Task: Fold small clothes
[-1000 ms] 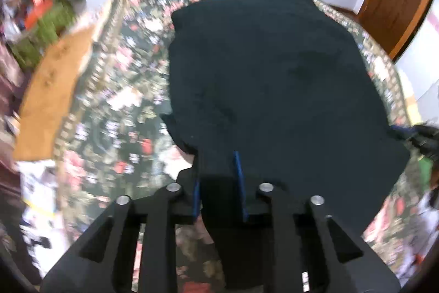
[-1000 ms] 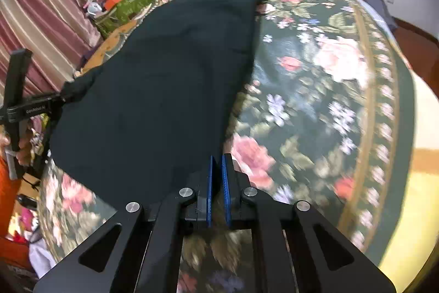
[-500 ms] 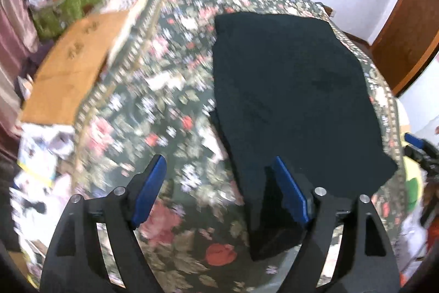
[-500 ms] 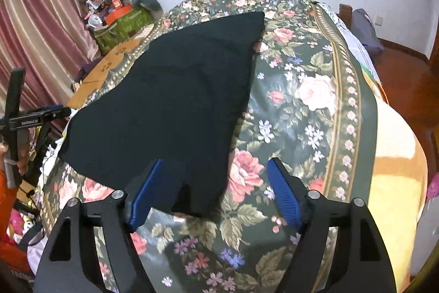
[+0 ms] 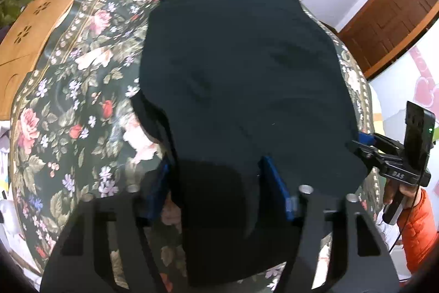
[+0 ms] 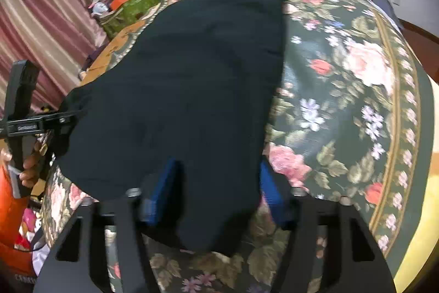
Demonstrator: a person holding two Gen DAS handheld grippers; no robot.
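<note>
A black garment (image 5: 241, 78) lies spread on the flowered bedspread (image 5: 76, 89); it also shows in the right wrist view (image 6: 192, 89). My left gripper (image 5: 216, 188) is partly open, its blue pads on either side of the garment's near left corner, which lies between them. My right gripper (image 6: 216, 186) is partly open the same way around the near right corner. Each gripper shows at the edge of the other's view: the right one (image 5: 365, 142) and the left one (image 6: 63, 117), both at the cloth's edge.
A wooden board (image 5: 30, 26) lies off the bed's left side. Green boxes and clutter (image 6: 129, 4) stand by a striped curtain (image 6: 41, 26). A brown door (image 5: 389, 18) is at the right. The bed's yellow edge (image 6: 428, 183) curves at the right.
A second ago both grippers were shut on the garment's corners. They opened wide and drew back. Now both are back at the corners with the jaws narrower around the cloth.
</note>
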